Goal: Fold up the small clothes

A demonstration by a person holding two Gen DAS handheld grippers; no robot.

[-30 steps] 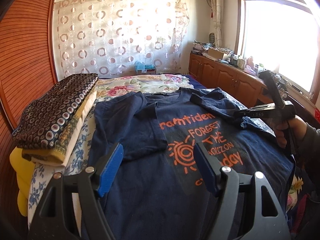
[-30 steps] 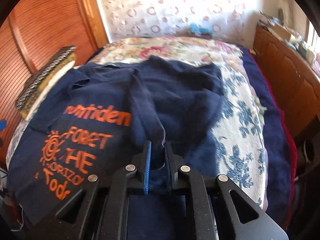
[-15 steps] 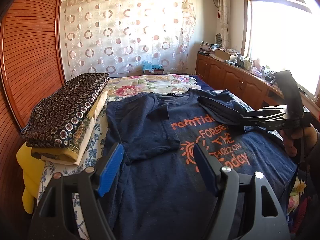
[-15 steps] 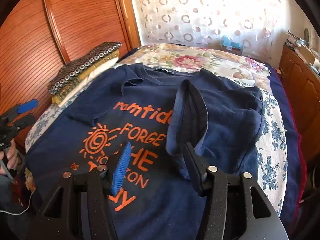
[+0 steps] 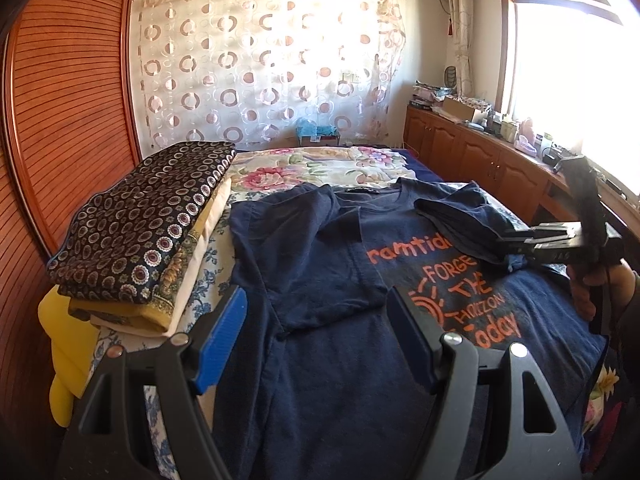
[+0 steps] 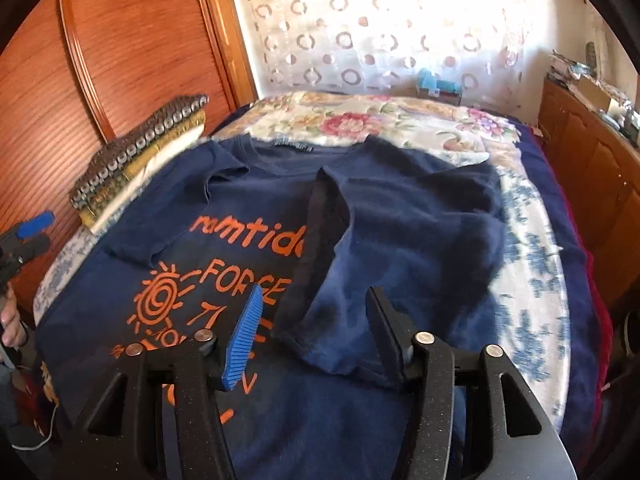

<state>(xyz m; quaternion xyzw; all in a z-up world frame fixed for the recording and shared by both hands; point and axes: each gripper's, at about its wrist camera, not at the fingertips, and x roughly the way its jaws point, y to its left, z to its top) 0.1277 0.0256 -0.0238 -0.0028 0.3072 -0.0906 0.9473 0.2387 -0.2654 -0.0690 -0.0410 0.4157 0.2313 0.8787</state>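
Note:
A navy T-shirt (image 5: 340,344) with orange print lies front up on the bed; it also shows in the right wrist view (image 6: 224,248). Both sleeves are folded in over the chest, the left sleeve (image 5: 316,256) flat, the right sleeve (image 6: 400,240) lying rumpled over the print. My left gripper (image 5: 316,336) is open and empty above the shirt's lower left part. My right gripper (image 6: 314,320) is open and empty, its jaws either side of the right sleeve's hem. It shows from the side in the left wrist view (image 5: 516,244).
A stack of folded patterned cloths (image 5: 148,232) on yellow pillows lies at the bed's left edge, against a wooden wall panel (image 5: 64,120). A floral quilt (image 5: 316,168) covers the bed's far end. Wooden cabinets (image 5: 480,164) run along the right under a window.
My right gripper let go of the right sleeve, which now lies folded over the shirt, and drew back a little. The left gripper pulled back and rose slightly, still open.

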